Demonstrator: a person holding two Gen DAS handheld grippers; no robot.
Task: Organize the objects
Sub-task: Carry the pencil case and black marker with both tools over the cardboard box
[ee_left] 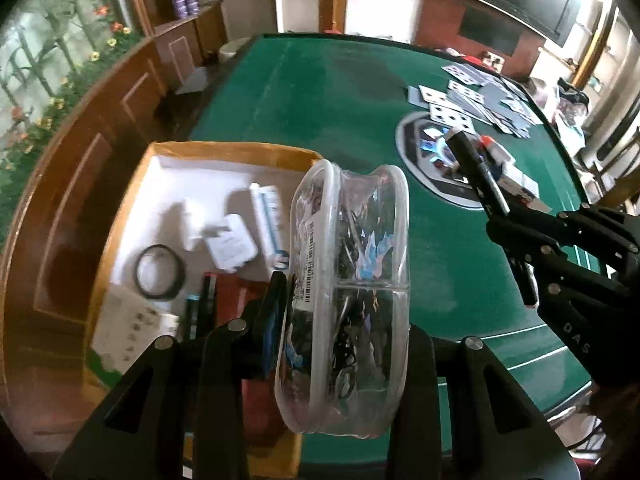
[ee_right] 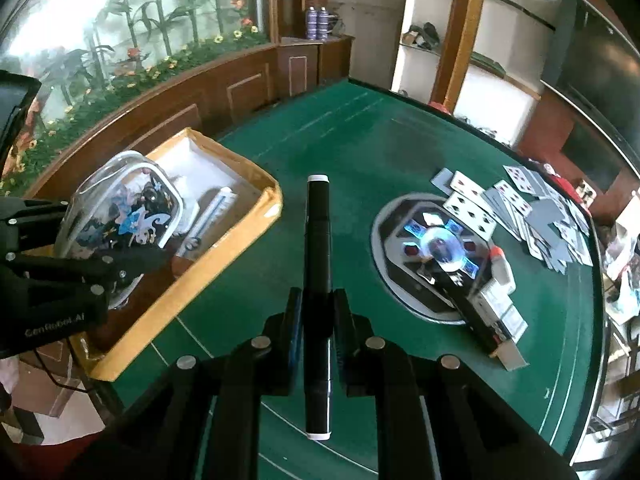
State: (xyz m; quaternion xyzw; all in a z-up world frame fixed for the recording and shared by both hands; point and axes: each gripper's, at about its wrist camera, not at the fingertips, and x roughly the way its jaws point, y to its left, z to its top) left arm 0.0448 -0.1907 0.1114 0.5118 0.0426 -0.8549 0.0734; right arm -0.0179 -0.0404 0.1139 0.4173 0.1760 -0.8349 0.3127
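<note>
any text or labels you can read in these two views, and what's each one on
"GenRobot.AI": on the body of the left gripper, in the right wrist view.
"DAS": on the body of the right gripper, in the left wrist view; it may be cut off.
Barcode label on the clear pouch: digits too small to read.
Playing cards: pips show, but the corner marks are too blurred.
White tube in the cardboard box: print too blurred.

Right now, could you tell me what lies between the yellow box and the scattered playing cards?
In the right wrist view, green felt and the held black marker lie between yellow box and cards.

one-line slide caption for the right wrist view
Right hand-held gripper holds a black marker above the green table, yellow box to its left.
</note>
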